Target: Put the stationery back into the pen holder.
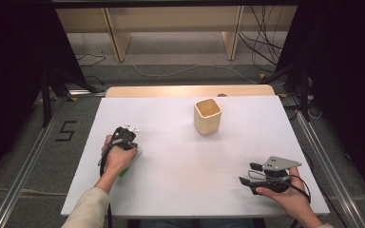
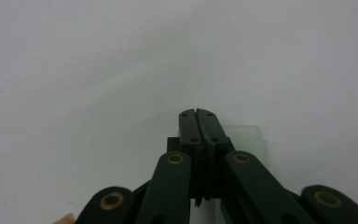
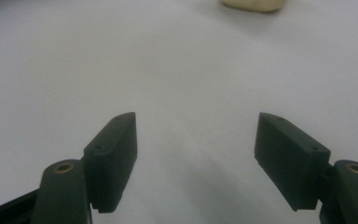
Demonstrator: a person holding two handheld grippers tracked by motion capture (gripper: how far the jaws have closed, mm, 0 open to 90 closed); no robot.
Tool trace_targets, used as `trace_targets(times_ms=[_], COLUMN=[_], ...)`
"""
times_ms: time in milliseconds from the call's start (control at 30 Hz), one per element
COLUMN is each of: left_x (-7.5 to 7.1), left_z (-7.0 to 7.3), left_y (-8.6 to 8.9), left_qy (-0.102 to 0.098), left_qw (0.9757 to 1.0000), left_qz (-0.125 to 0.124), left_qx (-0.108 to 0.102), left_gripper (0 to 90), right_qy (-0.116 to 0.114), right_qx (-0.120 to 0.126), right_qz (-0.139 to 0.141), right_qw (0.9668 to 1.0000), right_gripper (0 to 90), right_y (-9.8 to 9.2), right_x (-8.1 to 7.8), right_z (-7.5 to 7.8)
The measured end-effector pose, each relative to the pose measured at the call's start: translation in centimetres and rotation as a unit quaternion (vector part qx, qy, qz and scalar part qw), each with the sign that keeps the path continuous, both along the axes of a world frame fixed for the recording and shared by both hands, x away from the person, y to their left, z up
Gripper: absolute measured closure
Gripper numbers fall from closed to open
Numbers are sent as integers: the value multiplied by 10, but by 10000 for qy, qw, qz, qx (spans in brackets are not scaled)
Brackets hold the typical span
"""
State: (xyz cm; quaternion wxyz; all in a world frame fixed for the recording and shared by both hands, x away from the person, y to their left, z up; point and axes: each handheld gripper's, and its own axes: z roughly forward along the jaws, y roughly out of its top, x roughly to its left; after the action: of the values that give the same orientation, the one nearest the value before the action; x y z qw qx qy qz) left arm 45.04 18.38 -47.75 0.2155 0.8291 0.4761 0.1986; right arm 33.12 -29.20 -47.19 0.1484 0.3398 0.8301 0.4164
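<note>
A pale square wooden cup (image 1: 207, 116) stands upright toward the far middle of the white table (image 1: 185, 156); its base shows at the top edge in the right gripper view (image 3: 254, 4). My left gripper (image 1: 126, 135) is at the table's left, pointing down at the surface, its jaws pressed together with nothing seen between them (image 2: 196, 113). A small pale block (image 2: 251, 140) lies on the table just behind those jaws; in the high view a green and white thing (image 1: 134, 161) pokes out beside the left hand. My right gripper (image 1: 248, 173) rests low at the near right, jaws wide apart and empty (image 3: 196, 121).
The table's wooden back edge (image 1: 190, 90) runs behind the white top. Metal rails (image 1: 24, 166) line the floor on both sides, and cables (image 1: 261, 42) lie on the floor beyond the table near wooden legs.
</note>
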Motion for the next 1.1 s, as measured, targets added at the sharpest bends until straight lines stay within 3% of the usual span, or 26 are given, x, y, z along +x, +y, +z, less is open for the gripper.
trace_targets(times_ms=[833, 1100], left_x=[-11, -17], left_z=[2, 3], left_y=[-15, -20], left_qy=[166, 209], left_qw=[9992, 9977], left_qz=[-358, -637], left_qx=[-2, -47], left_gripper=[900, 900], right_qy=[-16, -20], right_qx=[-18, -15], right_qz=[10, 15], right_qw=[10000, 10000], right_gripper=[304, 304], right_y=[0, 0], right_x=[0, 0], right_z=[0, 0])
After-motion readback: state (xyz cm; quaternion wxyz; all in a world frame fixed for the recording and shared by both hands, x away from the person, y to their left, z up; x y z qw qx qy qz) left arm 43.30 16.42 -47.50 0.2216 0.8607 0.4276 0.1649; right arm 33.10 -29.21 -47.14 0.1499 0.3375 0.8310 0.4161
